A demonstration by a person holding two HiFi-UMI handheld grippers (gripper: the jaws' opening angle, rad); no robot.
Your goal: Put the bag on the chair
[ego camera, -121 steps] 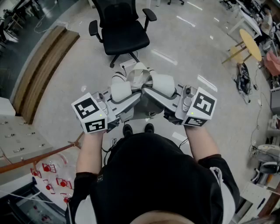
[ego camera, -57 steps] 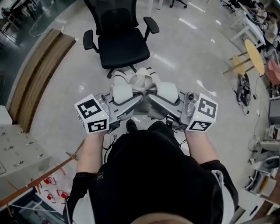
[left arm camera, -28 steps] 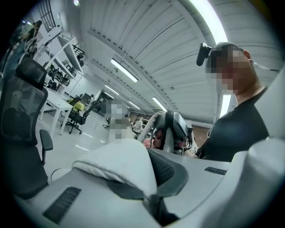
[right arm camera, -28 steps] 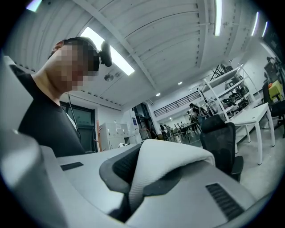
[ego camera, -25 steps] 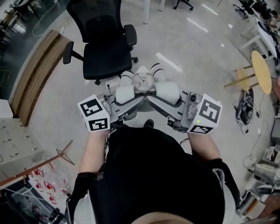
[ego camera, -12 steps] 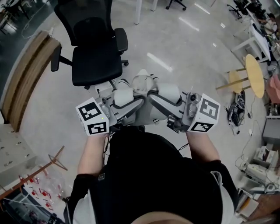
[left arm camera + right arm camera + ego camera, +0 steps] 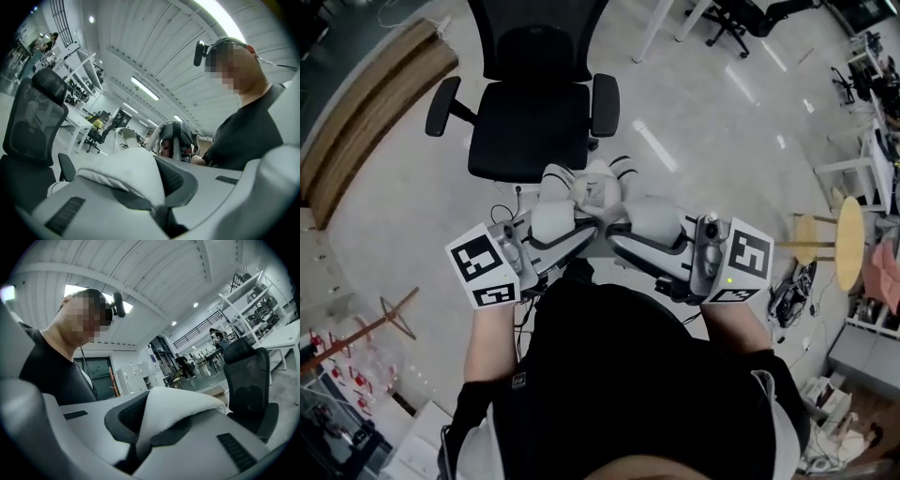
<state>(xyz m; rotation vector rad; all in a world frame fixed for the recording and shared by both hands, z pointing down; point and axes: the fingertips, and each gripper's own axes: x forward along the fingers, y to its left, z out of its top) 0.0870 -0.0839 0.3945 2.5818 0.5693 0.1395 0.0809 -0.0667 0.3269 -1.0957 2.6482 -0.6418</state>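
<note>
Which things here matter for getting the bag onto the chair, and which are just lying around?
In the job: white fabric bag; black mesh office chair; left gripper and right gripper, both shut on the bag's white fabric.

Lying about: round yellow-topped table; long wooden bench; second black wheeled chair, farther off.

Your way to twelve o'clock is open: the chair seat (image 7: 530, 127) lies bare. Its armrests (image 7: 441, 94) wall it at eleven and one, the backrest (image 7: 539, 33) beyond. The floor (image 7: 712, 122) at two is free.
</note>
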